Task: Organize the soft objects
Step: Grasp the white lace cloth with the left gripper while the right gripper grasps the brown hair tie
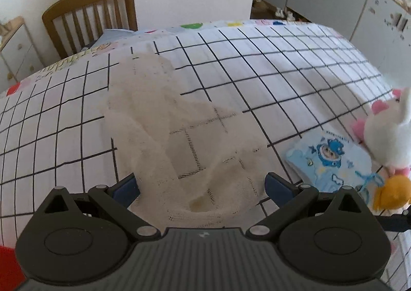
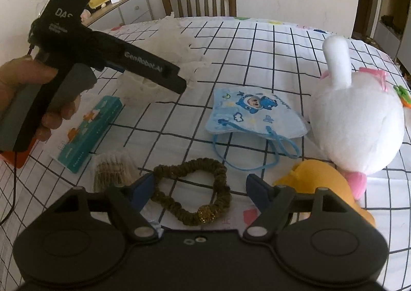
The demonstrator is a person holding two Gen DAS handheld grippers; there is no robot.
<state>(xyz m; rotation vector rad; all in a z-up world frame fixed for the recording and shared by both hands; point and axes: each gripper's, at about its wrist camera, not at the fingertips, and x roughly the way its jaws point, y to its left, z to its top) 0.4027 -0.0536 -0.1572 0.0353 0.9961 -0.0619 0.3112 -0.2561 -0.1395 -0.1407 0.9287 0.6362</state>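
Scrunchie (image 2: 191,193), olive-green w/ a gold bead, lies on the grid tablecloth (image 2: 257,60) right btwn the fingers of the right gripper (image 2: 200,188). Jaws stand wide, pads clear of it on both sides, nothing gripped. At 9 o'clock of it sits a small bundle of cotton swabs (image 2: 113,170); further out at 10, a teal box (image 2: 92,132). At 3 o'clock an orange plush (image 2: 321,175) touches a white plush rabbit (image 2: 357,121) w/ pink trim. At 12 o'clock, past the scrunchie, a blue cartoon kids' face mask (image 2: 254,114) lies flat, straps trailing toward the gripper.

Left gripper (image 1: 201,185), held in a hand (image 2: 30,96), hangs over a cream mesh cloth (image 1: 167,121) spread on the table. Fingers wide apart, cloth between them but not pinched. Mask at its 3 o'clock. Wooden chair (image 1: 90,13) at far edge, 11 o'clock.
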